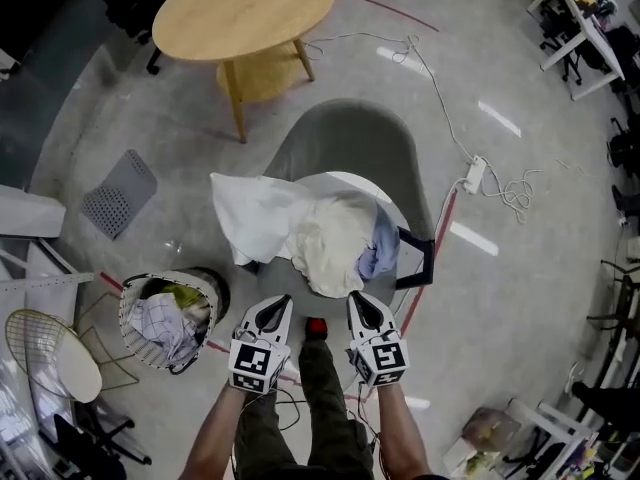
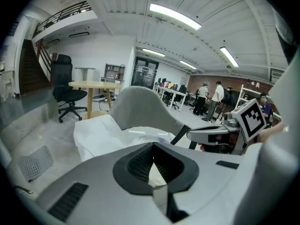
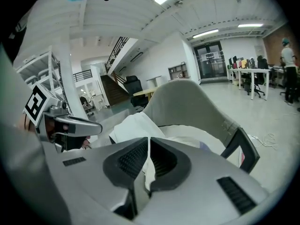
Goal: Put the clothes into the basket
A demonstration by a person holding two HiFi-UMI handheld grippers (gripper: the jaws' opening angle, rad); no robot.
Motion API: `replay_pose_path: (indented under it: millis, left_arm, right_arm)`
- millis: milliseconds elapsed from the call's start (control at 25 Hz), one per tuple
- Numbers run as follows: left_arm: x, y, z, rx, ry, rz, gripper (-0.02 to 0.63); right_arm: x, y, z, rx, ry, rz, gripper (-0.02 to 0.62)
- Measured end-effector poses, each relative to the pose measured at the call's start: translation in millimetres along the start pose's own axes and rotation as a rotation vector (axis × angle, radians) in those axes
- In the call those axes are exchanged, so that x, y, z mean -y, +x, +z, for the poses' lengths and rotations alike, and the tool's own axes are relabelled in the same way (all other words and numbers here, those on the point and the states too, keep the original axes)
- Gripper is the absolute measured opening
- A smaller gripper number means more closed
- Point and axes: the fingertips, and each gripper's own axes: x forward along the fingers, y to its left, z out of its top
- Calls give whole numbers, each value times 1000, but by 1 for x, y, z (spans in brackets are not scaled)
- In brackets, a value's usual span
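Observation:
A grey chair (image 1: 350, 138) bears a pile of clothes: a white cloth (image 1: 255, 213) draped off its left side, a cream garment (image 1: 335, 238) in the middle and a light blue piece (image 1: 383, 248) at the right. The wire basket (image 1: 128, 303) stands on the floor to the lower left with clothes inside. My left gripper (image 1: 278, 303) and right gripper (image 1: 358, 300) hover side by side just short of the chair's front edge. Both are shut and empty, tips toward the pile. In the left gripper view the jaws (image 2: 153, 145) meet before the white cloth (image 2: 101, 135). The right gripper's (image 3: 149, 139) do likewise.
A round wooden table (image 1: 245, 8) stands beyond the chair. A power strip (image 1: 473, 175) with cables lies on the floor to the right, a grey perforated mat (image 1: 118, 193) to the left. A wire frame (image 1: 50, 353) sits beside the basket.

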Motion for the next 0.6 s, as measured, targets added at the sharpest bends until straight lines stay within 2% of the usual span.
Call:
replay_pose_path:
  millis: [320, 600]
  left_arm:
    - [-16, 44, -51, -52, -33, 16, 6]
    - [-25, 81, -80, -91, -43, 14, 6]
  right_arm:
    - [27, 43, -55, -52, -4, 26, 38]
    - [55, 73, -93, -88, 15, 21, 38]
